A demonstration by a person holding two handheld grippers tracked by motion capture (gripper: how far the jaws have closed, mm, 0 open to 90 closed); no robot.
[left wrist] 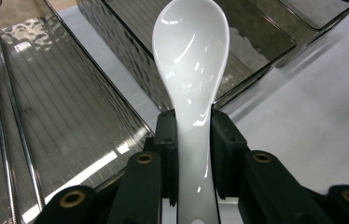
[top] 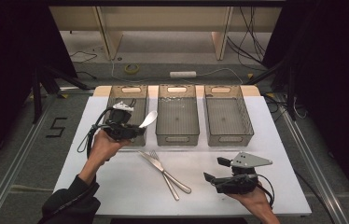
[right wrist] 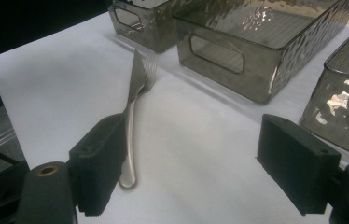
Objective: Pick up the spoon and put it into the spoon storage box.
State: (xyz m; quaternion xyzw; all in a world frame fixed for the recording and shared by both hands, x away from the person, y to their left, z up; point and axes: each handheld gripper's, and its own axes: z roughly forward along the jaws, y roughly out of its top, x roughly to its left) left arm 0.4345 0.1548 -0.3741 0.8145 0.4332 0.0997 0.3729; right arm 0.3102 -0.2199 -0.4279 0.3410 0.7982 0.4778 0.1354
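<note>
Left hand-held gripper (top: 133,127): clamped on white spoon (left wrist: 191,70), over near end of left bin (top: 127,108) | Right hand-held gripper (top: 215,169): jaws apart, near right of desk (top: 116,182) | Fork (top: 161,170) and knife (top: 165,173): crossed, near centre

A glossy white spoon (left wrist: 191,70) stands between the black jaws of the left gripper (left wrist: 192,135). Beyond it lie smoky grey translucent bins (top: 177,116) with rippled walls and fine-lined floors, on a white table (top: 116,182). Ahead of the black right gripper (right wrist: 200,172), a silver knife (right wrist: 133,116) crosses a silver fork (right wrist: 150,70).
</note>
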